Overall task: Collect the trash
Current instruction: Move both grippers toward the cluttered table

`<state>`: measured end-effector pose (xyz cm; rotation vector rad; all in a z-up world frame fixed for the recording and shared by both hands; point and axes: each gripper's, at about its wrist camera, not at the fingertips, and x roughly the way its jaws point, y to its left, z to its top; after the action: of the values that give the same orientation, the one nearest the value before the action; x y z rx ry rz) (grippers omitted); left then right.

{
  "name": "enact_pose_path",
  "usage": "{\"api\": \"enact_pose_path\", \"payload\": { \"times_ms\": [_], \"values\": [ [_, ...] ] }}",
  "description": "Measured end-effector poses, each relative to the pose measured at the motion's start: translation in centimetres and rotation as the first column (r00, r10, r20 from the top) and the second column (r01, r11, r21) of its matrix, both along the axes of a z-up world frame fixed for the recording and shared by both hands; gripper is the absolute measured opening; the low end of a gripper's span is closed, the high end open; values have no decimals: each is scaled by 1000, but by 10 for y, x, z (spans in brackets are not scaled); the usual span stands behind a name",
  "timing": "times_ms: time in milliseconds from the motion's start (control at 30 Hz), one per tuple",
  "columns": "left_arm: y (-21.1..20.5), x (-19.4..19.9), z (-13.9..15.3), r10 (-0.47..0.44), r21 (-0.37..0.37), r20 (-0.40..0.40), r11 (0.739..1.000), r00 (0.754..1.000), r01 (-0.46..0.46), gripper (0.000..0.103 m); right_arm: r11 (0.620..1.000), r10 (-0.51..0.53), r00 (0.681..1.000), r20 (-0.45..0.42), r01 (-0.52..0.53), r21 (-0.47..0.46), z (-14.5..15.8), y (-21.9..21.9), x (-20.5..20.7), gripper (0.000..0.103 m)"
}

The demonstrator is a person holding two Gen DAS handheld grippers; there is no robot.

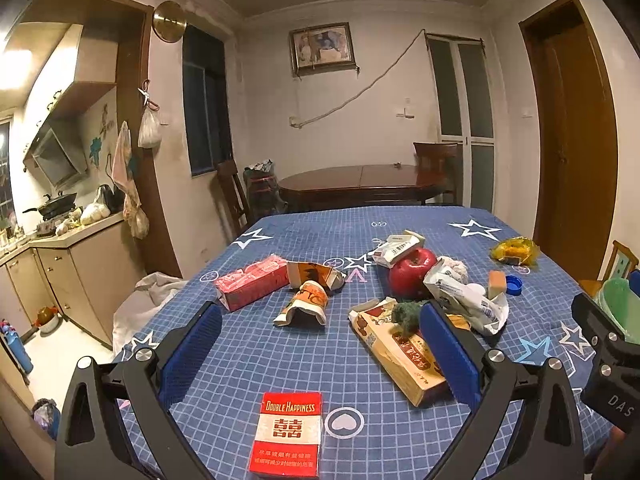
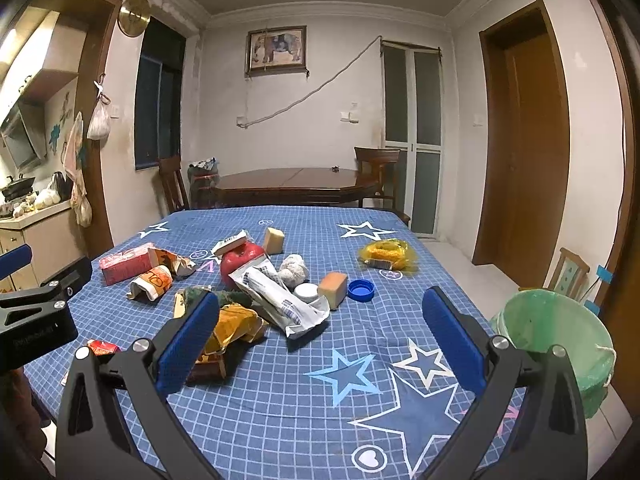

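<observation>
The left hand-held gripper (image 1: 320, 344) hangs over the near edge of the counter (image 1: 256, 356) with its blue pads spread wide and nothing between them. The red cigarette pack (image 1: 286, 434) lies flat just below and between them; it looks light and stiff enough to be pinched across its narrow sides. Ahead of the right pad lies a long tan carton (image 1: 400, 354), probably empty and easily crushed, best taken across its width. The right hand-held gripper (image 2: 320, 332) is likewise wide and empty, over bare cloth. Beyond it lie a crumpled white wrapper (image 2: 280, 300), soft and slippery, a blue bottle cap (image 2: 361, 290) and a yellow bag (image 2: 388, 255). The green-lined trash bucket (image 2: 556, 336) stands just beside the counter's right edge.
</observation>
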<state>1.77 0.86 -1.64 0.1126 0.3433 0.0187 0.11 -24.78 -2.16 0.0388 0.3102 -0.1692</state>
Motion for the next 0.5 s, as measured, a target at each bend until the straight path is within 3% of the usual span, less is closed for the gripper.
{"api": "enact_pose_path", "payload": {
  "times_ms": [500],
  "values": [
    [-1, 2, -4, 1, 10, -15, 1000, 1000, -1, 99, 1000, 1, 999, -32, -1, -13, -5, 2, 4, 98]
  ]
}}
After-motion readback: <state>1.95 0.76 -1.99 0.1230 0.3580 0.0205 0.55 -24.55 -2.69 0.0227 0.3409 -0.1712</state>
